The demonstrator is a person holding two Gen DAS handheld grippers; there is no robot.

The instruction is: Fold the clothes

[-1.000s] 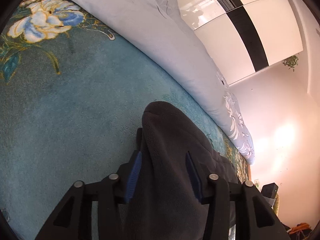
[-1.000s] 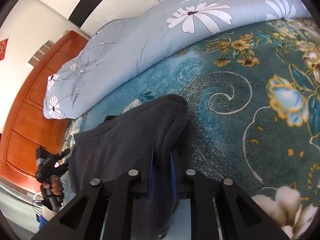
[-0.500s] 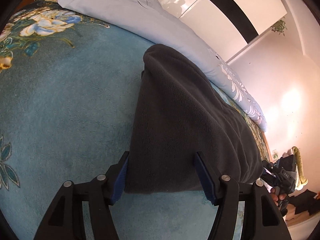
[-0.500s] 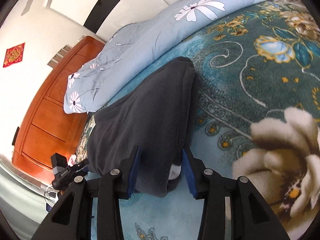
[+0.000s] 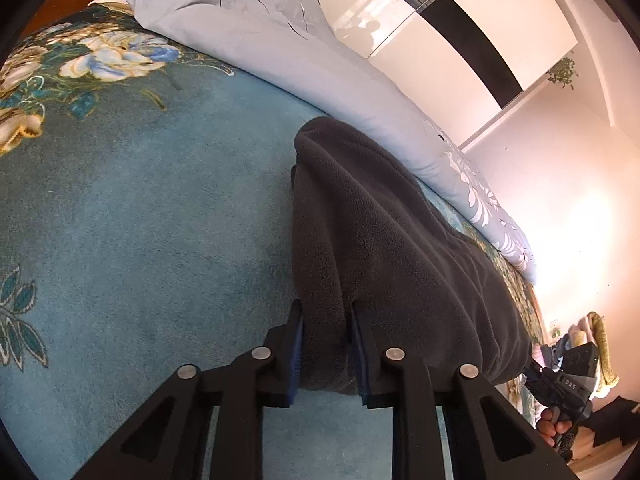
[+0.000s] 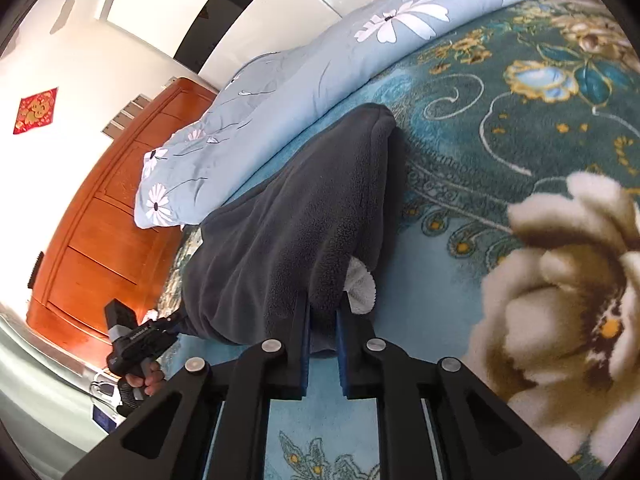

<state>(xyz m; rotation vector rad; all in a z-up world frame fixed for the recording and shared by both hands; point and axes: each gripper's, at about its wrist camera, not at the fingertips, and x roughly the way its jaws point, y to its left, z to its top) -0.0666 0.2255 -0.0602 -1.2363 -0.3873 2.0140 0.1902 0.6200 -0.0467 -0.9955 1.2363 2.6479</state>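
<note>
left gripper (image 5: 326,340) and right gripper (image 6: 323,330) each pinch the dark fleece garment's (image 5: 400,248) near edge on the floral blanket (image 5: 140,220), likely to fold it.

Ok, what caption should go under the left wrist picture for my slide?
Left gripper shut on the near edge of a folded dark grey fleece lying on a teal floral blanket.
</note>
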